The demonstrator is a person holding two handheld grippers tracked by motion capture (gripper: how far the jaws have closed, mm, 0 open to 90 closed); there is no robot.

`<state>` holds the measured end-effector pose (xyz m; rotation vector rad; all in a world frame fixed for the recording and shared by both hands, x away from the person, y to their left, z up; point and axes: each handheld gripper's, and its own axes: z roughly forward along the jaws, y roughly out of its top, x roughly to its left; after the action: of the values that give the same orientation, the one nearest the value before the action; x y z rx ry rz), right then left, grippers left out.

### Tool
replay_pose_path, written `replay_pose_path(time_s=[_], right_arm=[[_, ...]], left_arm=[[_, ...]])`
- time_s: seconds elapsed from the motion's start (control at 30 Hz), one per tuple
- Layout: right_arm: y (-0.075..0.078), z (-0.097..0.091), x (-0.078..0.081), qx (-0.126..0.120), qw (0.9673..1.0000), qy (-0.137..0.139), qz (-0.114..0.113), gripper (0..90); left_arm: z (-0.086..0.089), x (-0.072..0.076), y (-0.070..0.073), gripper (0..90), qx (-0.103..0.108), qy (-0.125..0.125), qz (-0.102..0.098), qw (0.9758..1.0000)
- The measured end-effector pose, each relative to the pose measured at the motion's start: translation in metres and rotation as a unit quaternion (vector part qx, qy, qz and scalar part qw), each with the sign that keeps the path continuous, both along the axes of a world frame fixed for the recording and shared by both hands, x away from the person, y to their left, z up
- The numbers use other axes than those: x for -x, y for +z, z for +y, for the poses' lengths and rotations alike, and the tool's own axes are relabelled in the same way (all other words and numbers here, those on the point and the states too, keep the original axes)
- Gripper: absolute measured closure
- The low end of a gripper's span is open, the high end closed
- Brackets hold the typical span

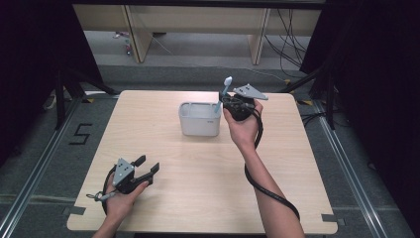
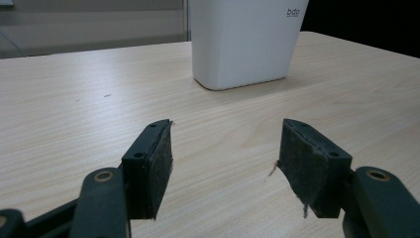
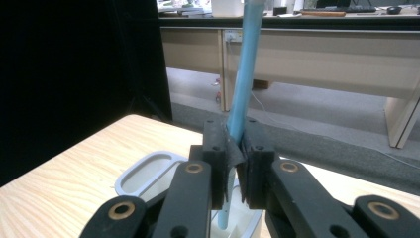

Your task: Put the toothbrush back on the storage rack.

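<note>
A white rectangular container (image 1: 199, 119) stands upright near the table's middle back; its wall (image 2: 245, 42) rises ahead in the left gripper view, and its rim (image 3: 148, 171) lies below the jaws in the right gripper view. My right gripper (image 1: 229, 103) is shut on a light blue toothbrush (image 1: 223, 94), held nearly upright at the container's right rim. The blue handle (image 3: 246, 74) runs up between the pressed pads, and its lower end dips into the container. My left gripper (image 1: 148, 166) rests at the table's front left, open, with bare table between its pads (image 2: 158, 163).
The wooden table (image 1: 198, 163) has open room between the container and the left gripper. Desks (image 1: 198, 20) and cables stand on the floor beyond the far edge. Black curtains flank both sides.
</note>
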<state>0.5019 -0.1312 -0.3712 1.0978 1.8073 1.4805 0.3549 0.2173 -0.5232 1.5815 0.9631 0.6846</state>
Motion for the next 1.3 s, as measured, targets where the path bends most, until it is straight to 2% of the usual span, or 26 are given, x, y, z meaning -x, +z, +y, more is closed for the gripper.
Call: replay_pose_path(time_s=[0.1, 0.17, 0.2, 0.23, 0.3, 0.4, 0.53, 0.6, 0.63, 0.8, 0.83, 0.9, 0.93, 1.07, 1.1, 1.3], right_arm=[[-0.004, 0.001, -0.001, 0.006, 1.0000, -0.002, -0.003, 83.7], [-0.006, 0.001, 0.000, 0.003, 1.0000, -0.008, 0.003, 83.7], [-0.007, 0.000, -0.001, 0.008, 0.9999, -0.004, -0.006, 83.7], [-0.007, 0.000, -0.001, 0.006, 1.0000, -0.007, 0.002, 83.6], [-0.009, 0.000, -0.002, 0.007, 1.0000, -0.005, -0.001, 83.6], [-0.011, 0.001, -0.004, 0.001, 0.9999, -0.007, 0.009, 83.6], [-0.015, 0.002, -0.005, 0.017, 0.9998, -0.004, 0.012, 83.5], [-0.018, 0.003, -0.006, 0.013, 0.9997, -0.005, 0.020, 83.5], [-0.019, 0.003, -0.006, 0.015, 0.9997, -0.004, 0.021, 83.5], [-0.022, 0.003, -0.007, 0.025, 0.9996, -0.002, 0.013, 83.5], [-0.022, 0.006, -0.004, 0.011, 0.9996, -0.008, 0.026, 83.4], [-0.023, 0.004, -0.006, 0.025, 0.9995, -0.003, 0.018, 83.4], [-0.024, 0.005, -0.006, 0.021, 0.9995, -0.007, 0.021, 83.4], [-0.027, 0.005, -0.008, 0.029, 0.9994, -0.006, 0.018, 83.3], [-0.028, 0.005, -0.008, 0.023, 0.9994, -0.005, 0.027, 83.3], [-0.037, 0.007, -0.010, 0.030, 0.9989, -0.001, 0.035, 83.1]], left_arm=[[0.001, 0.001, 0.001, 37.0, -0.002, 0.002, 0.005, 1.0000], [0.001, 0.001, 0.001, 37.0, -0.002, 0.002, 0.006, 1.0000], [0.001, 0.001, 0.001, 37.1, -0.002, 0.002, 0.006, 1.0000], [0.000, 0.001, 0.001, 37.2, -0.003, 0.002, 0.006, 1.0000], [0.000, 0.001, 0.001, 37.2, -0.005, 0.003, 0.005, 1.0000], [0.000, 0.001, 0.001, 37.2, -0.004, 0.003, 0.005, 1.0000], [-0.001, -0.001, 0.000, 37.4, -0.001, -0.003, -0.001, 1.0000], [0.000, -0.001, 0.000, 37.5, -0.001, -0.002, 0.001, 1.0000], [0.000, 0.000, 0.001, 37.5, -0.007, 0.001, 0.008, 0.9999], [-0.001, 0.000, 0.001, 37.7, -0.008, 0.000, 0.009, 0.9999], [-0.001, 0.000, 0.001, 37.8, -0.007, 0.000, 0.009, 0.9999], [-0.001, 0.001, 0.001, 37.8, -0.009, 0.000, 0.007, 0.9999], [-0.001, 0.001, 0.001, 37.8, -0.009, 0.000, 0.006, 0.9999], [-0.002, 0.001, 0.001, 37.9, -0.011, -0.001, 0.005, 0.9999], [-0.002, 0.001, 0.001, 37.9, -0.012, -0.001, 0.005, 0.9999], [-0.002, 0.001, 0.001, 37.9, -0.014, -0.004, 0.005, 0.9999]])
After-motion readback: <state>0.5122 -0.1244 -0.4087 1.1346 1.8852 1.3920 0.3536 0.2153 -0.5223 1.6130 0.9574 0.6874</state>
